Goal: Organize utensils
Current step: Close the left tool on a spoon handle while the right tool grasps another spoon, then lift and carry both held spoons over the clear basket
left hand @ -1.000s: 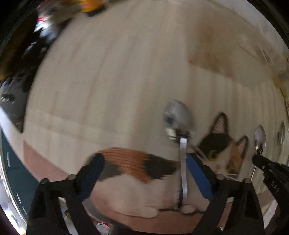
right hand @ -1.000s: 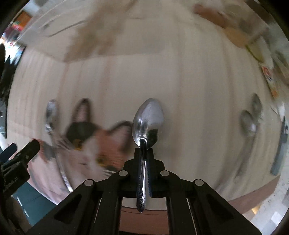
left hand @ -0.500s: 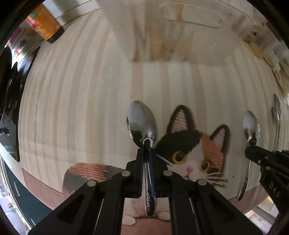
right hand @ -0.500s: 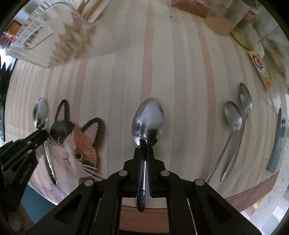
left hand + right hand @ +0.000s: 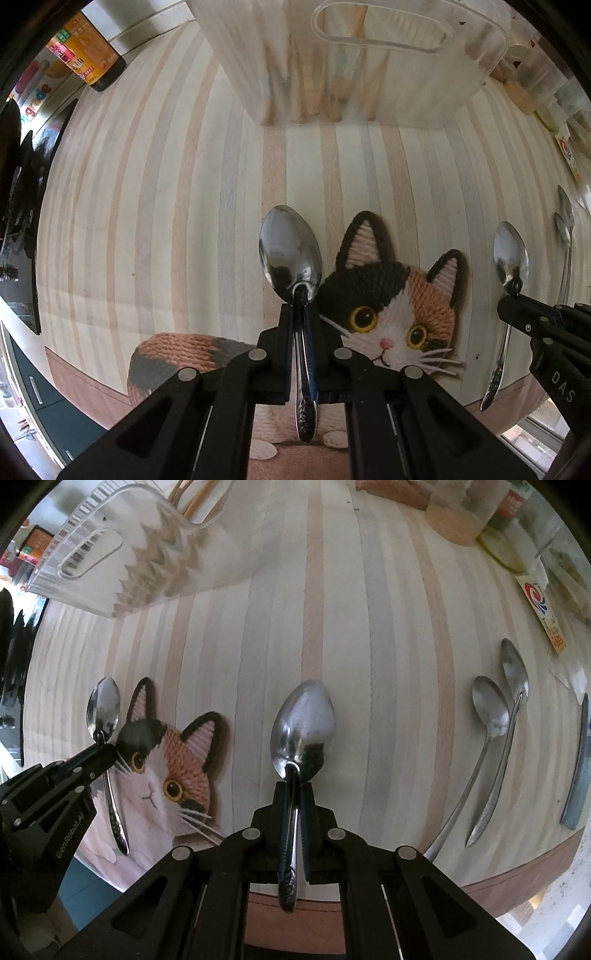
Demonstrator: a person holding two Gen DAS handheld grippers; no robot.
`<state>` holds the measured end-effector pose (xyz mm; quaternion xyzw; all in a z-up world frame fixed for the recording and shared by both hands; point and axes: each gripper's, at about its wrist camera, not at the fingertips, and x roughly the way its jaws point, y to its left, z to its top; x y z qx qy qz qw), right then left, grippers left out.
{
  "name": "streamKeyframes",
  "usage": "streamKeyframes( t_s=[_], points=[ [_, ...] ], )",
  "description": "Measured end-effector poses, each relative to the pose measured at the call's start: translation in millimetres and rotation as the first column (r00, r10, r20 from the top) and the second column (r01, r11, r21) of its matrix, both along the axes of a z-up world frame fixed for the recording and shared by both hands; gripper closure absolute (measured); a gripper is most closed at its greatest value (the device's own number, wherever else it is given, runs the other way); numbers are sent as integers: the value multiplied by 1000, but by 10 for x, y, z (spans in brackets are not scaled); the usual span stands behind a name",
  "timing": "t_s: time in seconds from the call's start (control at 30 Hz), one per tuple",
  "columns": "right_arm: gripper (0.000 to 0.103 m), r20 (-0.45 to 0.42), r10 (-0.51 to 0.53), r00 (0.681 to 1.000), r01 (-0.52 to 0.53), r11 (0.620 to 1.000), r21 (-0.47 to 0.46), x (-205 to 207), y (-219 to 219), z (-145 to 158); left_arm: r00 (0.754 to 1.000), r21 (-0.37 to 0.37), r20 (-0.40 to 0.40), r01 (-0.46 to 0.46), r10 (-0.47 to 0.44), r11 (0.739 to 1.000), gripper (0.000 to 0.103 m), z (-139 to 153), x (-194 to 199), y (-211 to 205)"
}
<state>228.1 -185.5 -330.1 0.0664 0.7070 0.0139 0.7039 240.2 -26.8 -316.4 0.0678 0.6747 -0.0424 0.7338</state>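
Left wrist view: left claw (image 5: 301, 314) now clamped on spoon (image 5: 290, 251), open a second ago. Right claw (image 5: 293, 794) grips another spoon (image 5: 303, 727). Both near clear bin (image 5: 351, 62), drop-off likely next.

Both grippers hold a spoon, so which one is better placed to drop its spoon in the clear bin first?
Probably left: the left gripper and its spoon face the bin straight ahead; from the right gripper it sits far upper left.
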Motion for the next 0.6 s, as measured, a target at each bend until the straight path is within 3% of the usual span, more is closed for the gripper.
streamKeyframes(
  t_s=[0.23, 0.4, 0.6],
  points=[
    [97, 17, 2, 1000, -1, 1000, -26, -5, 76, 31, 1000, 19, 20, 10, -10, 1000, 99, -60, -24, 11],
    [97, 41, -29, 999, 30, 1000, -8, -60, 73, 99, 998, 19, 60, 10, -11, 1000, 100, 127, -59, 54],
    [100, 98, -44, 994, 42, 999, 25, -72, -13, 397, 994, -17, 105, -1, 3, 1000, 100, 459, -67, 170]
  ],
)
